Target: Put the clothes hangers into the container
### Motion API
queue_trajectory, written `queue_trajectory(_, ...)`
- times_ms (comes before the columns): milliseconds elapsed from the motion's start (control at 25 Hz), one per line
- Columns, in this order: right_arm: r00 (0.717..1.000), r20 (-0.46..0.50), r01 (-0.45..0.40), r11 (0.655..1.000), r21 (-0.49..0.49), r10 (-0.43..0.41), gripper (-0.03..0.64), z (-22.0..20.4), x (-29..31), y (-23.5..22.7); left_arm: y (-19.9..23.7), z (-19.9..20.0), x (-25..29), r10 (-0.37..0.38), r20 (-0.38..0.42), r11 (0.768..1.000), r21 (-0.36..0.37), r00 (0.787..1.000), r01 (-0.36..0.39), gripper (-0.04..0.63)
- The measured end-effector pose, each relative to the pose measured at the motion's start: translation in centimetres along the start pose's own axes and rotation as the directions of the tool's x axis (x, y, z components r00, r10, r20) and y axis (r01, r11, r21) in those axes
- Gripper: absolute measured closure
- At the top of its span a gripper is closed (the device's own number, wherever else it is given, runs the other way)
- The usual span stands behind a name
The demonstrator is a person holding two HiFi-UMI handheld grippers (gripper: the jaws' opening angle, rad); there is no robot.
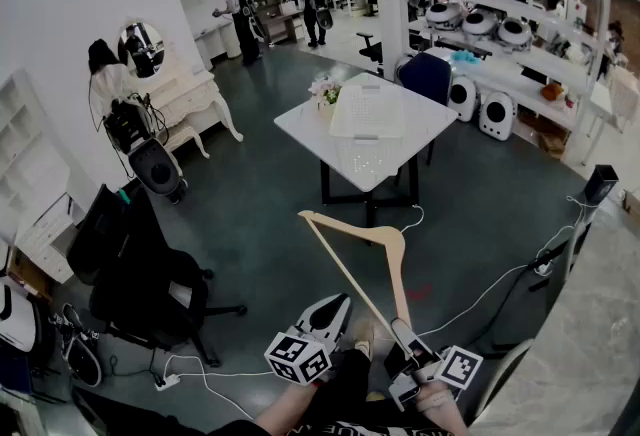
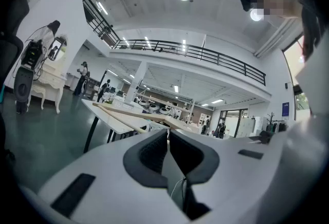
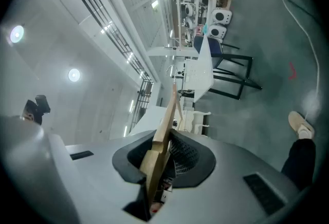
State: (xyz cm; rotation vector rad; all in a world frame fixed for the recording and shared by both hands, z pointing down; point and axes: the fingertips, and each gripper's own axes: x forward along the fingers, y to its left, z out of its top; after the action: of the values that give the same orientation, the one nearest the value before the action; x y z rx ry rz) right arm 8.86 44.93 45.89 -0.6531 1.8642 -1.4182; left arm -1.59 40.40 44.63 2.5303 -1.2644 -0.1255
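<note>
1 hanger [image 1: 352, 254] is pinched in your right tool [image 1: 402, 332], low and right of centre in the head view. It is gripped at 1 end only, so the rest juts toward the middle of the frame. Your left tool [image 1: 336, 308], just left of it, has its jaws pressed together on nothing.

The basket [image 1: 362, 162] stands on the desk [image 1: 300, 129] in the upper middle, well apart from the hanger, with open floor between.

I see 3 likely risks:
- With so little wood in the jaws, a quick swing could make the hanger pivot or slip out.
- Cables [image 1: 480, 299] trail across the floor at lower right and could catch your foot.
- Flowers [image 1: 325, 89] sit just beside the basket, and a wide approach could knock them or snag the rim.
</note>
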Motion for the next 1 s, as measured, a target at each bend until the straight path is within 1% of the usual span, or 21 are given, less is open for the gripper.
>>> queue_trajectory(240, 1.000, -0.004, 0.000, 0.999, -0.053, 0.000, 0.549, 3.1, 1.8, -0.3, 1.5, -0.3, 5.2, -0.041, 0.002, 0.998, -0.051, 0.999, 0.041, 0.575)
queue_trajectory(400, 1.000, -0.011, -0.013, 0.996, -0.092, 0.012, 0.549, 5.8, 4.8, -0.5, 3.2, 0.7, 9.4, -0.074, 0.004, 0.995, -0.067, 0.997, 0.074, 0.575)
queue_trajectory(520, 0.999, -0.029, -0.027, 0.991, -0.130, 0.024, 0.549, 8.0, 7.8, -0.8, 5.2, 1.9, 11.9, -0.092, 0.005, 0.993, -0.067, 0.996, 0.092, 0.577)
queue_trajectory(680, 0.998, -0.049, -0.046, 0.985, -0.164, 0.038, 0.549, 10.4, 12.0, -1.2, 8.8, 3.5, 14.9, -0.086, 0.001, 0.992, -0.087, 0.996, 0.086, 0.577)
queue_trajectory(840, 0.996, -0.055, -0.078, 0.982, -0.173, 0.070, 0.549, 12.8, 16.8, -1.8, 12.0, 5.9, 18.4, -0.101, 0.011, 0.992, -0.073, 0.995, 0.102, 0.577)
queue_trajectory(1000, 0.997, -0.044, -0.072, 0.981, -0.179, 0.065, 0.549, 15.0, 21.0, -2.6, 14.7, 7.9, 21.7, -0.130, 0.009, 0.990, -0.055, 0.991, 0.131, 0.577)
